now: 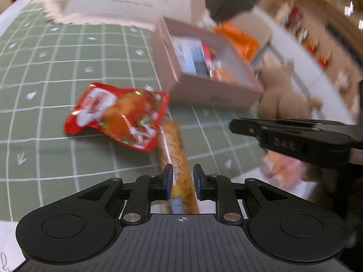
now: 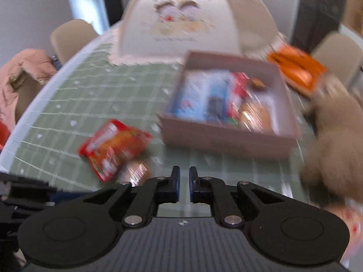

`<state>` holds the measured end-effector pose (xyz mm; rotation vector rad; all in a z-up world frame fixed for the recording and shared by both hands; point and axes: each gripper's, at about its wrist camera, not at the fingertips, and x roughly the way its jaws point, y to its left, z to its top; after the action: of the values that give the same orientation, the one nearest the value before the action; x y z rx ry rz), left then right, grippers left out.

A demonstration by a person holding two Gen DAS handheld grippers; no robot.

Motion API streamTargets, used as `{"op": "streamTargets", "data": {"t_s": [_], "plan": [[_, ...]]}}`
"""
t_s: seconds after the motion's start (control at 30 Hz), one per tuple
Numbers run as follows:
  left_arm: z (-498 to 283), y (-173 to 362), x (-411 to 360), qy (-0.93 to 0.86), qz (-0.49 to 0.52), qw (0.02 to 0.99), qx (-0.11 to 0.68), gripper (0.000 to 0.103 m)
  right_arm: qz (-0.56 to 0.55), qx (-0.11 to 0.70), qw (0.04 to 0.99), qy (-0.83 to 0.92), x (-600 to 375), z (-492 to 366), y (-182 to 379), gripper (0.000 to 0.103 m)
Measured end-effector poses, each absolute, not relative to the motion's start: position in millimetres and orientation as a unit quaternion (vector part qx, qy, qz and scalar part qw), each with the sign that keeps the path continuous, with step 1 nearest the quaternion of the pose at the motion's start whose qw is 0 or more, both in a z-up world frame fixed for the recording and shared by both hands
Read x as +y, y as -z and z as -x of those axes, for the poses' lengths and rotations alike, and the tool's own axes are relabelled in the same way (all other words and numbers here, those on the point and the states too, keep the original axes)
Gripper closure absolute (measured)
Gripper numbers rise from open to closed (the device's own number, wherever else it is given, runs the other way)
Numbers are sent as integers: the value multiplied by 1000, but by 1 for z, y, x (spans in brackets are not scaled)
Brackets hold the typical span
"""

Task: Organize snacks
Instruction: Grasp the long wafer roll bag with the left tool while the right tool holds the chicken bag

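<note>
My left gripper [image 1: 182, 174] is shut on a long orange-brown snack stick in a clear wrapper [image 1: 175, 149], just above the green grid mat. A red snack pouch [image 1: 118, 115] lies on the mat to its left; it also shows in the right wrist view [image 2: 113, 147] beside the wrapped stick [image 2: 136, 170]. A pink cardboard box [image 1: 204, 90] holding several snacks sits ahead on the right, also seen in the right wrist view [image 2: 226, 136]. My right gripper [image 2: 184, 176] hangs above the mat before the box, its jaws nearly together with nothing between them. It shows in the left wrist view [image 1: 283, 136].
A white mesh food cover [image 2: 181, 18] stands at the back of the table. An orange packet [image 2: 297, 68] lies behind the box. A tan plush toy [image 2: 335, 136] sits right of the box. A pink jacket [image 2: 20, 74] hangs on a chair at the left.
</note>
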<state>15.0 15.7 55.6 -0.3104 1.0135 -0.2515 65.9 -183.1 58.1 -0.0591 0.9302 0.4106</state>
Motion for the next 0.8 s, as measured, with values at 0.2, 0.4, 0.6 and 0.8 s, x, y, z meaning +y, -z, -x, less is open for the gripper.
{"op": "streamTargets", "data": {"t_s": [0.2, 0.4, 0.6, 0.8], "plan": [[-35, -49, -16, 88, 77, 862, 493, 65, 6, 463, 870, -170, -211, -38, -29, 46], [-50, -30, -28, 77, 37, 854, 513, 53, 53, 463, 868, -169, -204, -21, -8, 36], [-31, -34, -12, 101, 73, 847, 517, 68, 62, 461, 868, -176, -201, -18, -2, 28], [14, -39, 28, 83, 115, 841, 521, 69, 52, 428, 877, -215, -191, -23, -12, 27]]}}
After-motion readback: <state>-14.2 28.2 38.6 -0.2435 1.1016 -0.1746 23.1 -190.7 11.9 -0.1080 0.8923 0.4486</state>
